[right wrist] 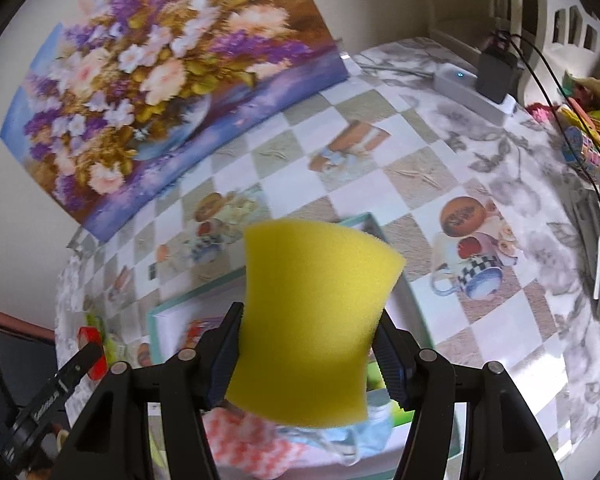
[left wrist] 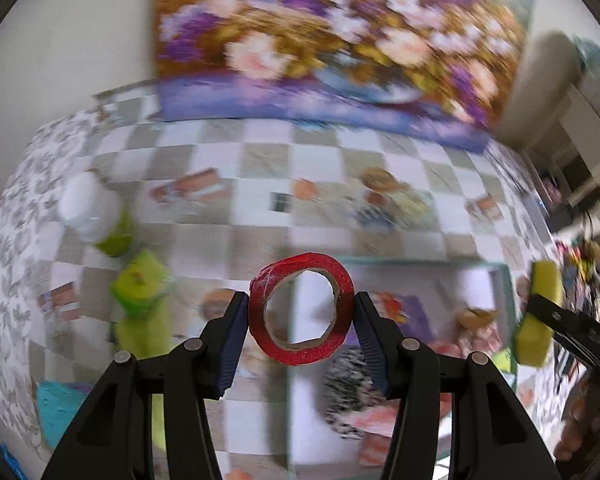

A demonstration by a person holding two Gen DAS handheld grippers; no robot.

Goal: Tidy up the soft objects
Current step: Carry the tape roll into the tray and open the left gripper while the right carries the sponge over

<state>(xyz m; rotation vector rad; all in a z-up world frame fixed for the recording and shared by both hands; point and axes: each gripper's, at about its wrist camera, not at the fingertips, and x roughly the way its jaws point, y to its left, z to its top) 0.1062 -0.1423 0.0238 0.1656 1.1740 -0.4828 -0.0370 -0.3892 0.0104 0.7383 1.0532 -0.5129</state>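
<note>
Red tape, a roll (left wrist: 302, 309) on a cardboard core, sits pinched between the blue pads of the left gripper (left wrist: 300, 312); we see both pads pressing its outer rim, the roll held clear above the table and facing the camera. Below it lies a shallow box (left wrist: 420, 266) with a teal rim, holding patterned cloths, one black-and-white (left wrist: 346, 392). To the left of the box on the checked tablecloth (left wrist: 260, 160) we note a green-and-yellow cloth item (left wrist: 142, 300), a white-capped green container (left wrist: 96, 216) and a turquoise cloth (left wrist: 58, 408), all blurred.

We find the right gripper (right wrist: 308, 344) clamped on a yellow sponge (right wrist: 312, 312), its sides squeezed inward by the pads, held above the same teal-rimmed box (right wrist: 364, 220). Beneath the sponge we see a red-and-white checked cloth (right wrist: 252, 436) and a pale blue one (right wrist: 356, 440) in the box.

A floral painting (right wrist: 160, 80) leans against the wall at the table's far edge. A white power strip with a black adapter (right wrist: 496, 74) lies at the far right, with cluttered items beyond.
</note>
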